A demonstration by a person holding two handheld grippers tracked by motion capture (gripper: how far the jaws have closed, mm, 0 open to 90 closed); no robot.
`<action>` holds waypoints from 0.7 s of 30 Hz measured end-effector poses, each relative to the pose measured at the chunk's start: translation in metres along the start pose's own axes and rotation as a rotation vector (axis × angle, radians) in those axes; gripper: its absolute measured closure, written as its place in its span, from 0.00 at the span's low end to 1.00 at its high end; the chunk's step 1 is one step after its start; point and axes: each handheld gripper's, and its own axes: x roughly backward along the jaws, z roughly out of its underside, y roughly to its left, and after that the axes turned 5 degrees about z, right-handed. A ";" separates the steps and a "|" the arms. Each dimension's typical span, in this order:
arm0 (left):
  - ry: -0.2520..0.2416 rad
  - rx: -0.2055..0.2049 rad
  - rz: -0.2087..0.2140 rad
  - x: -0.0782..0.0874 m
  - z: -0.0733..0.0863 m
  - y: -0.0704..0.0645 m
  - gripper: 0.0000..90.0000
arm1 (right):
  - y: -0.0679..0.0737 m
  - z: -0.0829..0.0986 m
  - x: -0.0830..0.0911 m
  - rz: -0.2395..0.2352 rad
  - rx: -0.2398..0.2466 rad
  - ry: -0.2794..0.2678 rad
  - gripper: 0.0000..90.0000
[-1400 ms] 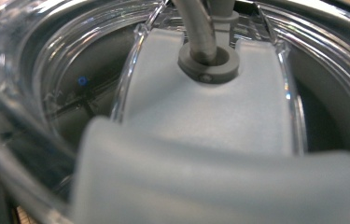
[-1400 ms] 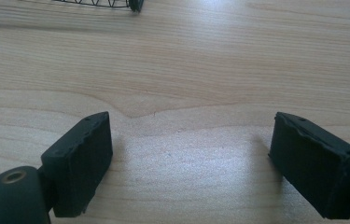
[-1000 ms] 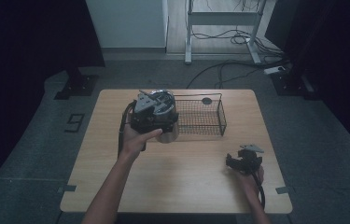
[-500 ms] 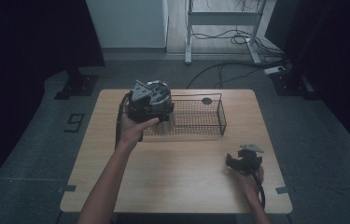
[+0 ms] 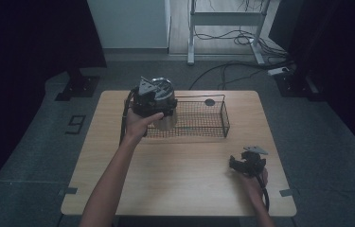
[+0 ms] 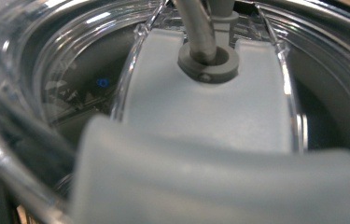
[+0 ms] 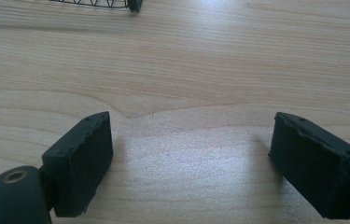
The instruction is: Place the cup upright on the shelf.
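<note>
The L claw is up at about 11 o'clock on the wood counter, at the left end of the black wire basket. A hand holds it from below. In the high view a see-thru cup shows under the claw, at the basket's left end. Can't tell if the cup touches the basket floor.

In the left gripper view, a clear round cup wall is very close, w/ a pale grey part and a grey ring w/ a rod inside it. A blurry pale bar runs across the bottom. Its black jaws are hidden, so can't tell if this claw is clenched or let go.

The R claw sits at about 4 o'clock, low on the counter, well apart from the basket. In the right gripper view its two black pads are spread wide w/ bare wood between them, grasping nothing. A corner of the basket peeks in at 12 o'clock.

A small dark round thing lies at the far side of the basket.
</note>
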 end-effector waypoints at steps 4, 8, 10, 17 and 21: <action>0.000 -0.002 -0.014 -0.008 -0.002 0.006 0.04 | 0.000 0.000 0.000 0.000 0.000 0.000 0.14; 0.015 -0.006 -0.034 -0.023 -0.002 0.011 0.04 | 0.000 0.000 0.000 -0.001 0.000 -0.002 0.15; 0.015 -0.010 -0.038 -0.027 -0.002 0.012 0.04 | 0.000 0.000 0.000 -0.001 0.000 -0.002 0.15; 0.027 -0.004 -0.050 -0.050 0.001 0.016 0.04 | 0.000 0.000 0.000 -0.001 0.000 -0.002 0.15; 0.022 -0.007 -0.062 -0.058 0.002 0.018 0.04 | 0.000 0.000 0.000 -0.001 0.001 -0.002 0.15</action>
